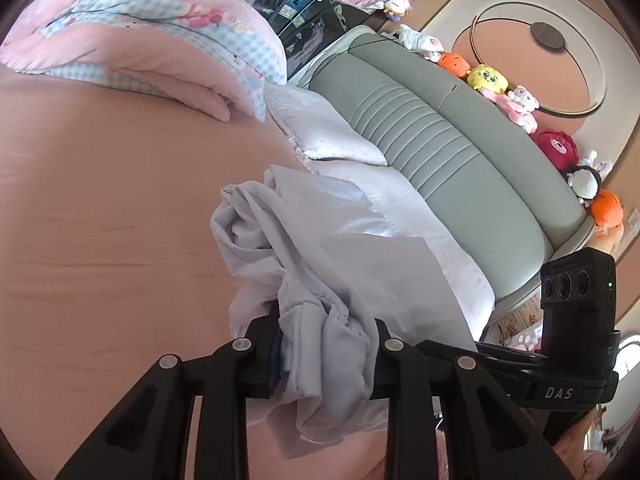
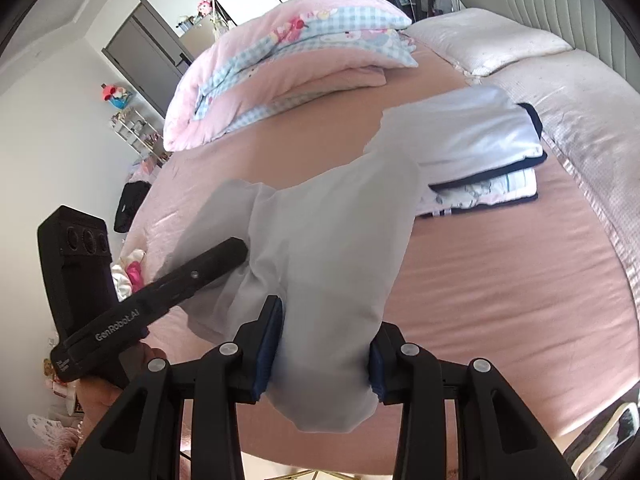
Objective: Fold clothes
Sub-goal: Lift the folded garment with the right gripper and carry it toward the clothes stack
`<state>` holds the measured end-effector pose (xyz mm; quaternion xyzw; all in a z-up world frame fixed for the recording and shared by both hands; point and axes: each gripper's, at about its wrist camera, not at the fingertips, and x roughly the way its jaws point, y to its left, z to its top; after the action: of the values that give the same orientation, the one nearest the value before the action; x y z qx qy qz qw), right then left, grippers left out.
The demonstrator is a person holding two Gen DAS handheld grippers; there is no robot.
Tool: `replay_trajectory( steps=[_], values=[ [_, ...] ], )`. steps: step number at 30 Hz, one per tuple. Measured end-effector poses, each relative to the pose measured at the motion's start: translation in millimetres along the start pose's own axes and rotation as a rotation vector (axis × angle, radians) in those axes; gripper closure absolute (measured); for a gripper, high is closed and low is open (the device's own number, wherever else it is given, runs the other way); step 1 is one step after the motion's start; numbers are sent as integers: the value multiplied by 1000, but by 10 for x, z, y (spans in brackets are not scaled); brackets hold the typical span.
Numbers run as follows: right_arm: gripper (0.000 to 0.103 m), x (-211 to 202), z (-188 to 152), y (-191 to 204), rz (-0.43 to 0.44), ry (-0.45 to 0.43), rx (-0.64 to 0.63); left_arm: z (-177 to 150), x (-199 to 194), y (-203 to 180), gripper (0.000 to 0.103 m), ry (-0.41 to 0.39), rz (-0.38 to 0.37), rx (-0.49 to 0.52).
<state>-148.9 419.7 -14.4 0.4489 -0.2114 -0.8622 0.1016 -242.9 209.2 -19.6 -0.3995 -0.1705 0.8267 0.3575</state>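
While the left claw (image 1: 324,344) is clamped tight on a bunched-up edge of the pale grey garment (image 1: 320,264), the right claw (image 2: 320,344) is pinching another fold of the same cloth, so it hangs between the two just above the pink bed (image 2: 500,280). Further out there's a neat stack of folded clothes (image 2: 480,152) near the pillows (image 2: 488,40), plus a rolled pink quilt (image 2: 280,72) and plush toys (image 1: 488,78) along the headboard (image 1: 440,144).
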Motion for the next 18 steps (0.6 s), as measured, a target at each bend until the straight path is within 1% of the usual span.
replay_trajectory(
  steps=[3, 6, 9, 11, 14, 16, 18],
  values=[
    [64, -63, 312, 15, 52, -18, -35, 144, -31, -29, 78, -63, -8, -35],
    [64, -84, 626, 115, 109, -34, -85, 340, -132, -23, 78, -127, -13, -49],
    [65, -94, 967, 169, 171, -64, -125, 636, -179, -60, 78, -169, -4, -18],
    [65, -66, 1202, 106, 211, -86, -113, 829, -148, -106, 78, -188, 15, 12],
    [65, -7, 1491, -50, 249, -114, -89, 1064, 77, -179, 78, -184, 38, 55],
    [65, 60, 1636, -241, 238, -127, -63, 1170, 321, -202, 78, -170, 32, 64],
    [65, 129, 1713, -482, 219, -139, -32, 1204, 630, -185, 78, -145, 21, 61]
  ],
)
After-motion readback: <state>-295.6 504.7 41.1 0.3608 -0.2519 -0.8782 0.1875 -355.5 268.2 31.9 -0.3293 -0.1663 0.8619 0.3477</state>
